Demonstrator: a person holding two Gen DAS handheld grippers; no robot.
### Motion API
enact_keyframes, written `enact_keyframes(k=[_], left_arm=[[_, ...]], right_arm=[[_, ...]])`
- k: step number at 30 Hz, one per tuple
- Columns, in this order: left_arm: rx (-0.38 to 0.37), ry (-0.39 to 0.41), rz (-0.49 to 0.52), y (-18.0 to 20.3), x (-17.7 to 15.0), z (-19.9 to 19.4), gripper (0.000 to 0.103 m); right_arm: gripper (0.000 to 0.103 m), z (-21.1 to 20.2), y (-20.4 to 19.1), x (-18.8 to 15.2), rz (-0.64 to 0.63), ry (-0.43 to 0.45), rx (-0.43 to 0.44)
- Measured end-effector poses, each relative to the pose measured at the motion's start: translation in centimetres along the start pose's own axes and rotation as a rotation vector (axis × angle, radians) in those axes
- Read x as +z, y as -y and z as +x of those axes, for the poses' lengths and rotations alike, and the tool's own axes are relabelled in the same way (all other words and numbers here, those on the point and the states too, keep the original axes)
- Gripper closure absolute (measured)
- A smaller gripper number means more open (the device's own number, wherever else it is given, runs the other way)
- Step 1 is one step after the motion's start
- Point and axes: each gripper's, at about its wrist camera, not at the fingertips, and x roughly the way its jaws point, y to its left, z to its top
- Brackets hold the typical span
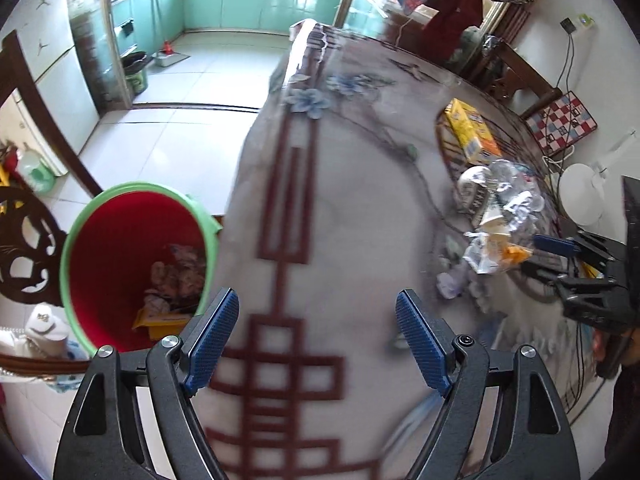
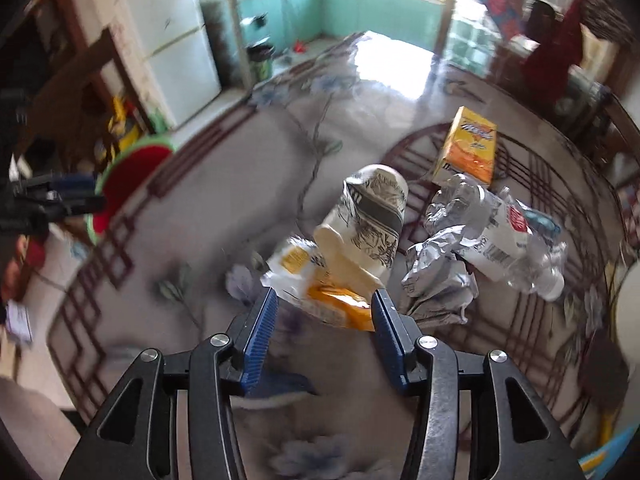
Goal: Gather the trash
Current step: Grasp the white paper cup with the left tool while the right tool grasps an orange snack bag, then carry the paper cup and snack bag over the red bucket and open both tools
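At the far left of the left wrist view stands a round bin (image 1: 136, 264), green plastic rim and red inside, on the pale tiled floor (image 1: 168, 136) just beside the bench (image 1: 340, 208); crumpled paper and a flat yellow packet lie in its bottom. The left hand-held gripper (image 1: 318, 334) hangs over the bench edge with its jaws spread wide and nothing between them; its blue ribbed pads (image 1: 214, 336) touch nothing. The bench is draped in a smooth grey cloth printed with dark red lattice lines and blue flowers.

Further right lies the trash, bunched together on the cloth: a yellow and orange cardboard box (image 1: 474, 132), then a heap of crushed clear plastic and paper.

In the right wrist view the right hand-held gripper (image 2: 324, 320) stands partly open over the near edge of that heap; between its blue pads lies a thin crinkled wrapper (image 2: 320, 288), white and yellow-orange; whether the pads press on it cannot be told. On the wrapper leans a tipped paper cup (image 2: 368, 224), cream with a dark sketched pattern. Right of the cup sits a wad of crumpled silver foil (image 2: 440, 272), and beyond it a squashed clear plastic bottle (image 2: 516, 248) with a white label and a red mark. The box (image 2: 472, 148) lies behind them, flat on the cloth.
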Motion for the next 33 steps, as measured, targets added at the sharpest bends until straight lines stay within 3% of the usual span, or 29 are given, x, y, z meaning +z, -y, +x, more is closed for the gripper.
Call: enact_keyframes(k=[5, 6, 7, 12, 17, 22, 24, 26, 27, 33], left_arm=[[-0.028, 0.022, -0.01, 3.5, 1.3, 0.1, 0.022], [-0.032, 0.028, -0.009, 4.3, 1.7, 0.1, 0.022], [-0.036, 0.034, -0.002, 5.3, 2.1, 0.3, 0.021], [-0.056, 0.038, 0.03, 9.5, 3.9, 1.9, 0.021], [-0.098, -0.005, 0.019, 13.6, 5.7, 5.0, 0.02], [-0.094, -0.046, 0.009, 16.7, 7.0, 8.5, 0.021], [-0.087, -0.067, 0.008, 17.4, 7.2, 9.5, 0.037], [-0.072, -0.102, 0.017, 17.7, 7.1, 10.3, 0.077], [-0.063, -0.125, 0.024, 17.7, 6.9, 10.6, 0.086], [-0.038, -0.063, 0.06, 17.0, 5.8, 8.0, 0.091]], right_arm=[[0.058, 2.8, 0.5, -0.8, -0.071, -0.073, 0.03], [0.077, 2.9, 0.7, -1.2, -0.061, -0.07, 0.042], [0.087, 2.9, 0.9, -1.5, -0.044, -0.067, 0.06], [0.088, -0.2, 2.2, -4.9, 0.073, 0.043, 0.165], [0.088, -4.0, 4.4, -9.8, 0.274, 0.12, 0.178], [0.088, -6.1, 8.1, -13.9, 0.535, 0.164, 0.157], [0.088, -6.6, 9.5, -14.8, 0.598, 0.176, 0.161], [0.088, -7.1, 10.3, -14.7, 0.618, 0.191, 0.147], [0.088, -7.5, 10.6, -14.6, 0.623, 0.203, 0.142], [0.088, -9.5, 11.5, -12.9, 0.623, 0.277, 0.141]])
